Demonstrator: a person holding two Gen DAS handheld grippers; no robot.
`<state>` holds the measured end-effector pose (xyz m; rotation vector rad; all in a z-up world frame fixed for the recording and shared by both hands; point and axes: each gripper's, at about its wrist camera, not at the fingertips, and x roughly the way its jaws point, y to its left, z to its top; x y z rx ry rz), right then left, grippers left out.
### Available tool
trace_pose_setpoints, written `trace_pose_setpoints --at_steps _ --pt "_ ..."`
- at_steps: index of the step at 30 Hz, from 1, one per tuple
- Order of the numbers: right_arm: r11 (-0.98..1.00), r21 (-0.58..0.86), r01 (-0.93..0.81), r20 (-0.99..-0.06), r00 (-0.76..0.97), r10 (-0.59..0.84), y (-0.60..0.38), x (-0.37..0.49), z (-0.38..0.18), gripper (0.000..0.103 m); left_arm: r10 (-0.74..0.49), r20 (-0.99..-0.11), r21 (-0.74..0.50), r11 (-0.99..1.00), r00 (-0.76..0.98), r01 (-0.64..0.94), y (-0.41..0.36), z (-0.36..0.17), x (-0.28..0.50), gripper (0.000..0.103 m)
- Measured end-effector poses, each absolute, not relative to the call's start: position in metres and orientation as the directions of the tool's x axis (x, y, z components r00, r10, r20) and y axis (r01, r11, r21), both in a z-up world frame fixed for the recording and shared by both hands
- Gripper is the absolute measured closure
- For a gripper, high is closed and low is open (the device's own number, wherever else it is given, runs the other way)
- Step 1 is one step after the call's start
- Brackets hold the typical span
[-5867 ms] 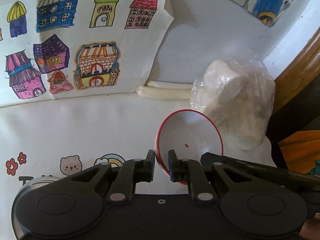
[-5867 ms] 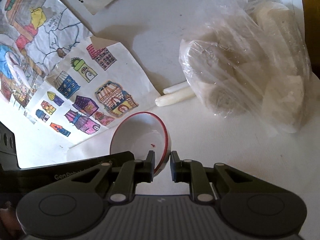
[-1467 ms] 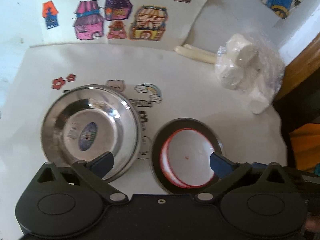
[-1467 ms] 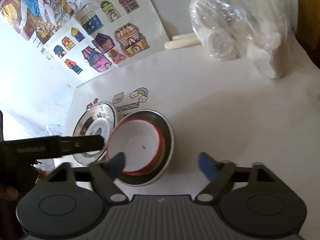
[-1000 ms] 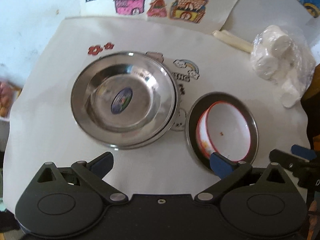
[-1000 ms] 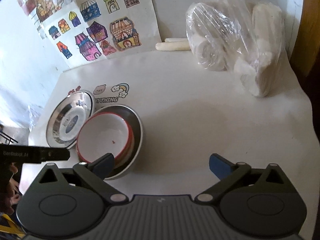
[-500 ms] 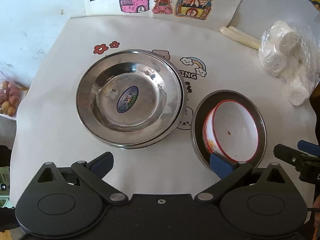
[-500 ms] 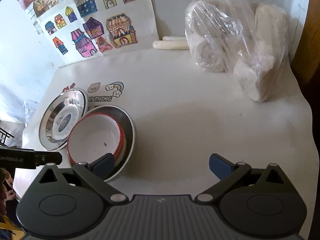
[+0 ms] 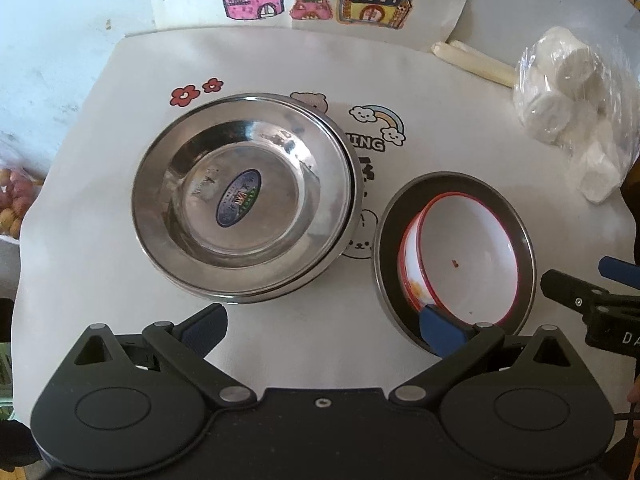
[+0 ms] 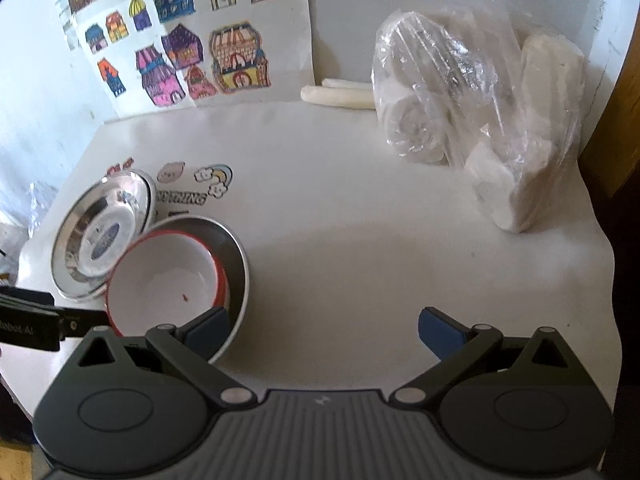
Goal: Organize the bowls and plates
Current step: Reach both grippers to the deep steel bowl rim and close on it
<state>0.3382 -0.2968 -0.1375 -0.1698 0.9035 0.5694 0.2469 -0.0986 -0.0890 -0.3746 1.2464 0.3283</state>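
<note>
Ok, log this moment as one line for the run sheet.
left gripper: open, empty | right gripper: open, empty | white bowl: inside steel bowl | steel plates: stacked beside

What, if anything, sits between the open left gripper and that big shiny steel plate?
Nothing visible does. Only bare white tablecloth lies between the left gripper, jaws spread wide, and the steel plate. The red-rimmed bowl, nested in a steel bowl, sits off to the plate's right, out of that path.
</note>
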Motion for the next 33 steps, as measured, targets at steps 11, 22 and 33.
trace_pose_setpoints --at_steps 11,22,33 --pt "0.814 0.052 -0.578 -0.795 0.470 0.384 -0.286 0.344 -0.141 0.000 0.058 -0.965 -0.071 0.882 0.256 -0.466 -0.100 -0.097 0.251 0.001" --pt "0.759 -0.084 -0.646 -0.823 0.474 0.312 -0.254 0.351 -0.146 0.002 0.037 -0.978 -0.088 0.822 0.207 -0.563 -0.095 -0.108 0.255 0.006" --pt "0.717 0.040 -0.696 -0.829 0.378 0.413 -0.254 0.357 -0.146 0.044 0.002 -0.977 -0.124 0.812 0.215 -0.571 -0.097 -0.112 0.258 0.015"
